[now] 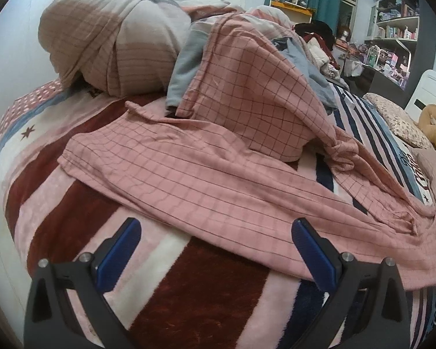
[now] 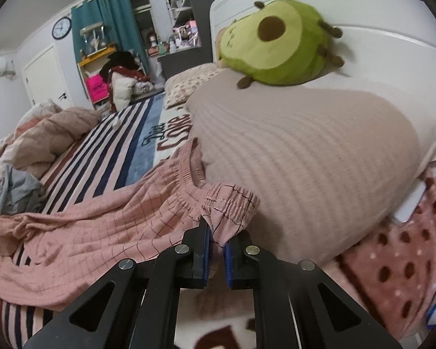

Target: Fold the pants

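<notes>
Pants [image 2: 107, 226] waistband pinched in right jaws against pillow [image 2: 319, 160]; left jaws wide over blanket [image 1: 203, 285].

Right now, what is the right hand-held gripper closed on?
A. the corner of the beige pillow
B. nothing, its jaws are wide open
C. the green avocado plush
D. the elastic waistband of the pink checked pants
D: in the right wrist view the right hand-held gripper has its blue pads pinched on the gathered waistband of the pink checked pants, beside the beige pillow.
</notes>
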